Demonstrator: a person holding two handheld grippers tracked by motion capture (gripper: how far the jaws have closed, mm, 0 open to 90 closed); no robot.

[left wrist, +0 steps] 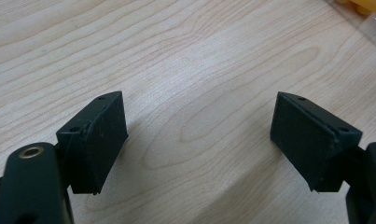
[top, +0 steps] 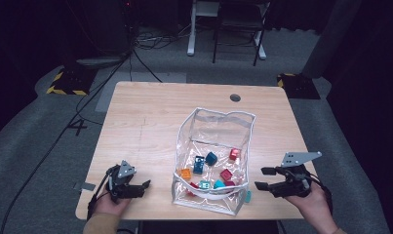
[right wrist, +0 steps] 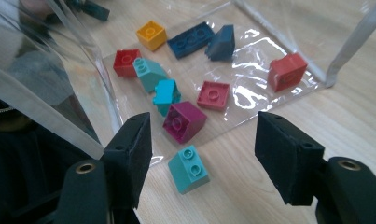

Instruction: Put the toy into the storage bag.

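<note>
A clear plastic bag [top: 218, 127] lies open on the wooden table [top: 145, 122], with several small bricks inside: orange [top: 186, 173], dark blue [top: 211, 158], red [top: 234, 154] and others. One teal brick [right wrist: 189, 169] sits on the bare wood just outside the bag's mouth [top: 248, 196]. My right gripper [top: 260, 178] is at the table's near right, open, pointing at the bag; in the right gripper view the teal brick lies low between its jaws [right wrist: 204, 123], untouched. My left gripper [top: 144, 188] rests near the front left edge, open over bare wood [left wrist: 199, 126].
A round cable hole [top: 235, 97] is at the table's far edge. Beyond the table stand a chair and a white stand [top: 228, 29], with cables on the grey floor. The bag's clear wall [right wrist: 59, 93] rises close on the left of the right gripper.
</note>
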